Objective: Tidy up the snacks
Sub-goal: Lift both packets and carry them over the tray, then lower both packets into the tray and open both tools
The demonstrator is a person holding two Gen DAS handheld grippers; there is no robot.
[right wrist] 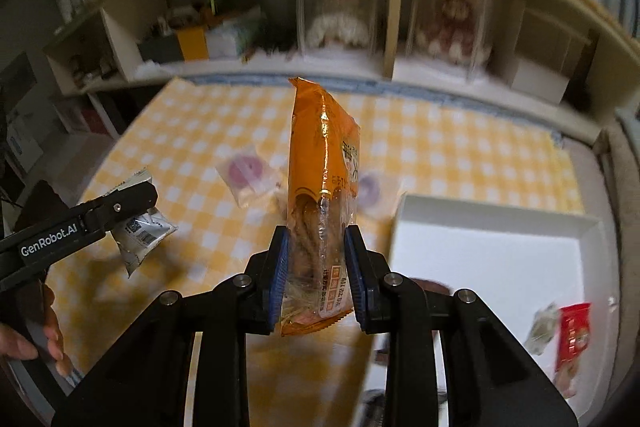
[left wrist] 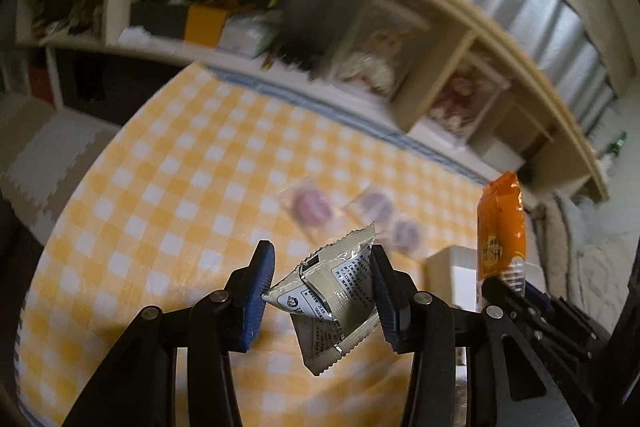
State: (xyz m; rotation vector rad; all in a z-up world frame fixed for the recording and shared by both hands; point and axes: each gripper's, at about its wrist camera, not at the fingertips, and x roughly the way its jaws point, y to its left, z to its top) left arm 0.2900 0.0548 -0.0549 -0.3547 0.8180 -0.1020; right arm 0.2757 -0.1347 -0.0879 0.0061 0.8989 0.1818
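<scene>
Behind both gripped packets, grey sachet point(left wrist: 332, 291) left, orange pack point(right wrist: 320, 203) right, blurred sweets point(left wrist: 310, 207) lie.

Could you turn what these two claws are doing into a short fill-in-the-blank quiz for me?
1. The right claw grips a tall ____ packet.
2. The left claw holds a crumpled ____ sachet.
3. The tablecloth has a yellow and white ____ pattern.
4. The red packet lies inside the white ____.

Missing words: orange; grey; checked; tray
</scene>
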